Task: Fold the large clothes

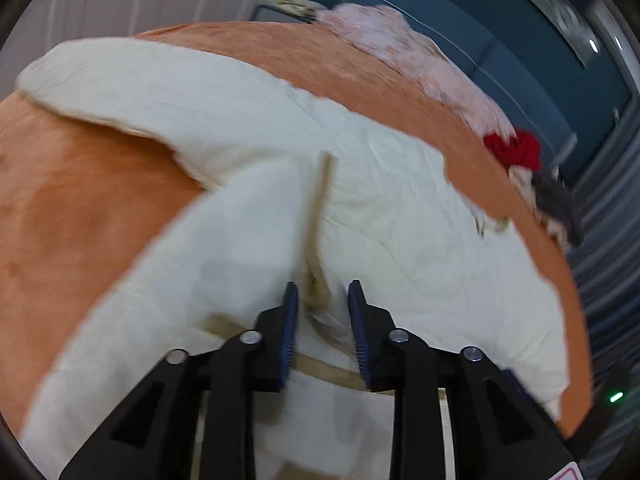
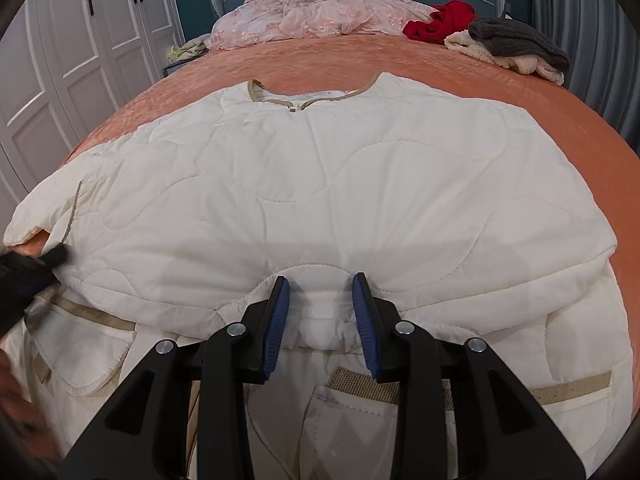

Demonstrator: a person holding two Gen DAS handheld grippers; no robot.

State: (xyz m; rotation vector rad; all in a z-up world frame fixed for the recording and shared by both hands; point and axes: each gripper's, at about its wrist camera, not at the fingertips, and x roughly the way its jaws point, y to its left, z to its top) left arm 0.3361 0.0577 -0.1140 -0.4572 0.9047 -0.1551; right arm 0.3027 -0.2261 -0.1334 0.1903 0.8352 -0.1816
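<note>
right claw [image 2: 321,300] pinching jacket [image 2: 320,184] | left claw [image 1: 322,312] pinching jacket | bed [image 2: 520,96]

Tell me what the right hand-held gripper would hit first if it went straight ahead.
Probably the jacket: a bunched fold already sits between the right hand-held gripper jaws, with quilted fabric straight beyond. Depth is unclear.
</note>
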